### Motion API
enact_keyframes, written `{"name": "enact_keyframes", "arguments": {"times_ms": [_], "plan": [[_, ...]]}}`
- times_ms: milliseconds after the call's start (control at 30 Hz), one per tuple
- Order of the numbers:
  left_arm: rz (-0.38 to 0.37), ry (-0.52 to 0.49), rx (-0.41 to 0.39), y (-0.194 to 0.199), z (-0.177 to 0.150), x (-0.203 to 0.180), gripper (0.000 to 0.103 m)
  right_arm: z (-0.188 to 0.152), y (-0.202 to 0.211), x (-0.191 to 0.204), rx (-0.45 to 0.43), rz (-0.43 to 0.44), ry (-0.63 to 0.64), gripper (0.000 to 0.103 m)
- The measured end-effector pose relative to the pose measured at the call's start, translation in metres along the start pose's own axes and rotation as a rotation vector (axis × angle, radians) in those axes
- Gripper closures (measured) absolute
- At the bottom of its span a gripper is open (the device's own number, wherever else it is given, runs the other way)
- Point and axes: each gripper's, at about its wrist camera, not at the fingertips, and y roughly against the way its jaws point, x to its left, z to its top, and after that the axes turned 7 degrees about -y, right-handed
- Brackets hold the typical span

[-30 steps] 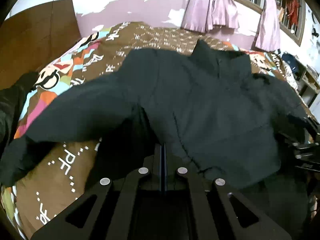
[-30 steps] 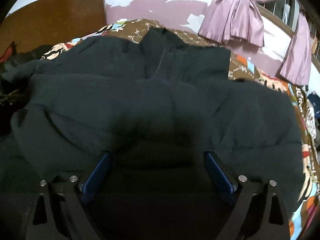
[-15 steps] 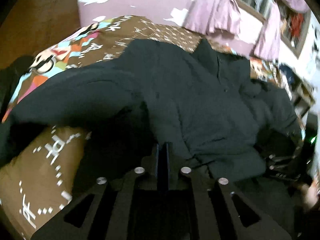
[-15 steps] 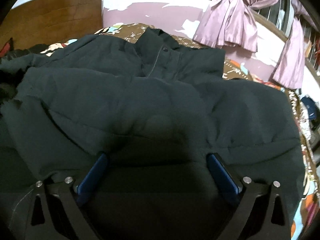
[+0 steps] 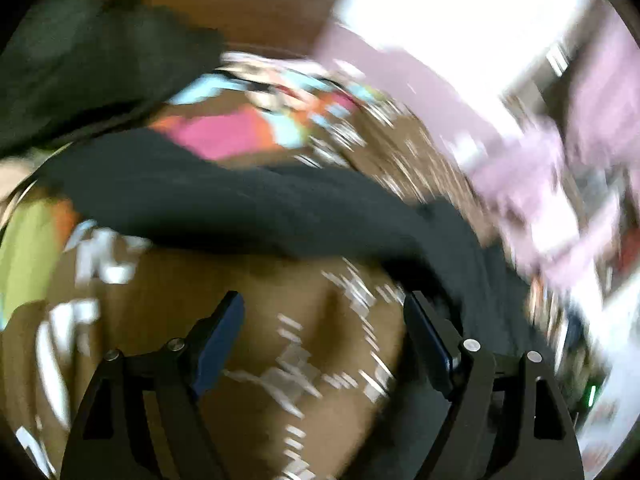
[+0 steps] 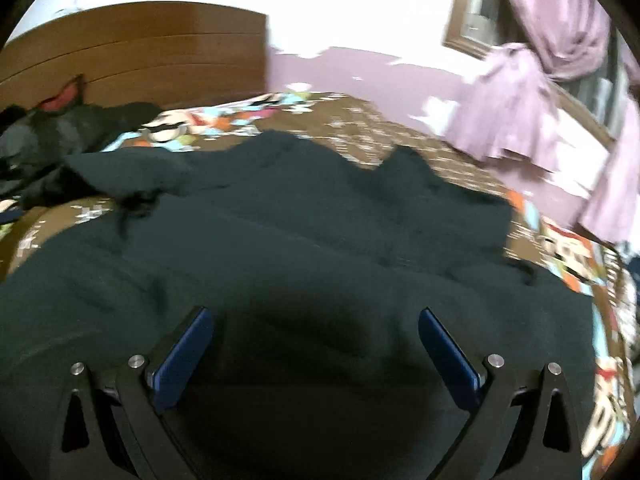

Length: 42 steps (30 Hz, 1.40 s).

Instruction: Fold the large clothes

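Dark jacket (image 6: pixel 304 240) lies spread across the bed (image 6: pixel 400 136), sleeve out toward headboard-side edge, no fold visible. Left gripper (image 5: pixel 324 336) fingers just opened, empty; right gripper (image 6: pixel 316 344) wide, empty. Folding mostly left.

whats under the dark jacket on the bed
The dark jacket lies on a brown patterned bedspread, which shows around its edges. Whatever lies beneath the jacket's middle is covered and cannot be seen.
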Motion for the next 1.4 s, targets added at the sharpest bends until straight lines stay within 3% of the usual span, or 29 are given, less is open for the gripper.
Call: {"name": "enact_keyframes", "arguments": {"times_ms": [100, 200, 267, 333, 500, 533, 567, 600, 633, 767, 933, 1067, 1133, 1200, 1400], "plan": [[0.052, 0.249, -0.052, 0.004, 0.015, 0.051, 0.019, -0.003, -0.027, 0.013, 0.050, 0.025, 0.002, 0.000], [0.072, 0.382, -0.055, -0.001, 0.029, 0.081, 0.019, -0.019, -0.057, 0.016, 0.121, 0.030, -0.031, 0.000], [0.061, 0.437, -0.011, -0.013, 0.033, 0.093, 0.019, -0.026, -0.056, 0.011, 0.088, 0.053, -0.062, 0.000], [0.070, 0.484, 0.083, -0.030, 0.038, 0.106, 0.019, -0.028, -0.056, 0.012, 0.075, 0.045, -0.059, 0.000], [0.080, 0.500, 0.062, -0.038, 0.062, 0.111, 0.019, -0.029, -0.056, 0.013, 0.069, 0.040, -0.054, 0.000], [0.074, 0.512, 0.049, -0.036, 0.064, 0.112, 0.021, -0.028, -0.057, 0.013, 0.070, 0.041, -0.055, 0.000], [0.072, 0.521, 0.039, -0.034, 0.064, 0.112, 0.044, -0.028, -0.056, 0.014, 0.069, 0.041, -0.056, 0.000], [0.085, 0.519, 0.036, -0.031, 0.066, 0.112, 0.057, -0.028, -0.056, 0.014, 0.067, 0.042, -0.057, 0.000], [0.119, 0.495, 0.044, -0.029, 0.069, 0.110, 0.078, -0.031, -0.055, 0.012, 0.063, 0.042, -0.057, 0.000], [0.166, 0.309, -0.035, -0.008, 0.079, 0.073, 0.096, -0.034, -0.049, 0.013, 0.043, 0.038, -0.063, 0.000], [0.164, -0.015, -0.200, 0.034, 0.106, -0.009, 0.098, -0.033, -0.021, -0.007, -0.006, 0.104, -0.197, 0.000], [0.110, -0.377, -0.275, 0.061, 0.110, -0.104, 0.098, -0.034, 0.010, -0.062, -0.024, 0.165, -0.503, 0.000], [0.064, -0.554, -0.296, 0.070, 0.099, -0.154, 0.098, -0.036, 0.023, -0.088, -0.044, 0.187, -0.612, 0.000], [0.001, -0.690, -0.300, 0.074, 0.079, -0.198, 0.098, -0.040, 0.040, -0.111, -0.078, 0.149, -0.669, 0.000], [-0.237, -0.937, -0.221, 0.056, -0.001, -0.285, 0.098, -0.060, 0.077, -0.169, -0.170, 0.089, -0.792, 0.000]]}}
